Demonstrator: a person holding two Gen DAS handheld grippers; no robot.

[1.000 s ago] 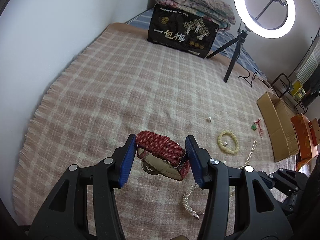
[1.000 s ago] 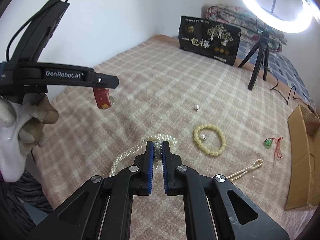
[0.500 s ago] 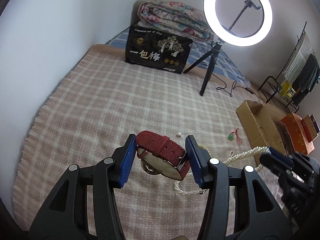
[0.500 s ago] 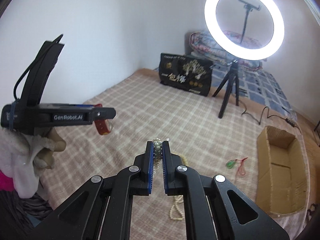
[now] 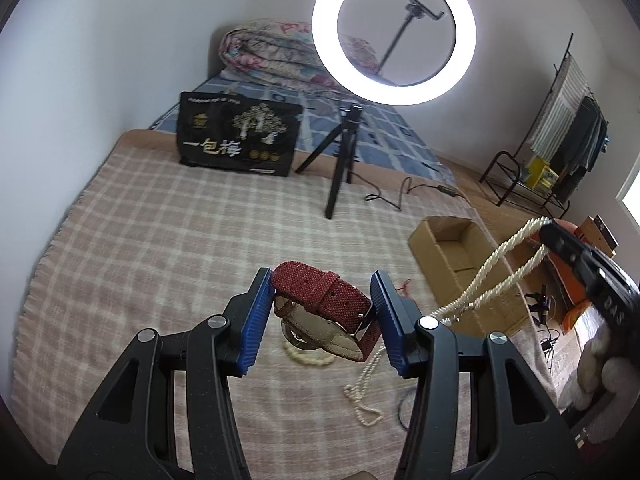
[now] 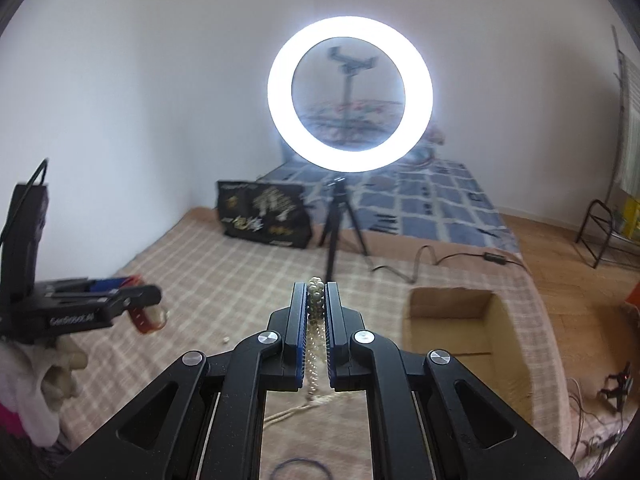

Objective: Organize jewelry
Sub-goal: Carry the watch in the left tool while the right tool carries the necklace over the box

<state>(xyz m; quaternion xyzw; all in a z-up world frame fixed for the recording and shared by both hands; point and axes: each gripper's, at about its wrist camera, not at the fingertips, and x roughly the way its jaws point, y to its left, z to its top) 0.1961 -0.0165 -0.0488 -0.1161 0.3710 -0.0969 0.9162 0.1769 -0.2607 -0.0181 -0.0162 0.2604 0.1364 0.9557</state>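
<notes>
Red watch crosswise in left gripper, strap ends toward pads.

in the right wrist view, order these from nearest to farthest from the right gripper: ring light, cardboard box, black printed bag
1. The cardboard box, open-topped on the blanket just right of the right gripper, whose fingers are shut on a pearl necklace.
2. The black printed bag, standing farther back to the left, near the wall.
3. The ring light, straight ahead on its tripod; its glowing ring is highest and farthest.
</notes>
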